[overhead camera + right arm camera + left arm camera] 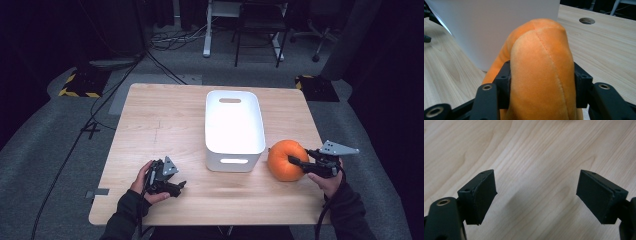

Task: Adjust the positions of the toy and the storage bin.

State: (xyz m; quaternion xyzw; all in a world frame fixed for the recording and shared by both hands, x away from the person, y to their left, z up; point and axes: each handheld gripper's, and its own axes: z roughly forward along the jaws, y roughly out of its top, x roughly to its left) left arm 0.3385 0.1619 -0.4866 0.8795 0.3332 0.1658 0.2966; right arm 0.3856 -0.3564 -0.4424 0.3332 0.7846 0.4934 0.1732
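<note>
Now the right gripper [296,163] pinches an orange plush pumpkin [285,160] just right of the white bin [234,150]; lift high enough to clear its rim. The left gripper [175,186] rests wide open, empty.

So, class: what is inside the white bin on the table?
The high view shows the white bin with a bare white floor and nothing lying in it. Its near wall hides a strip of the floor at the front. The orange pumpkin toy sits outside, held by the right claw.
</note>
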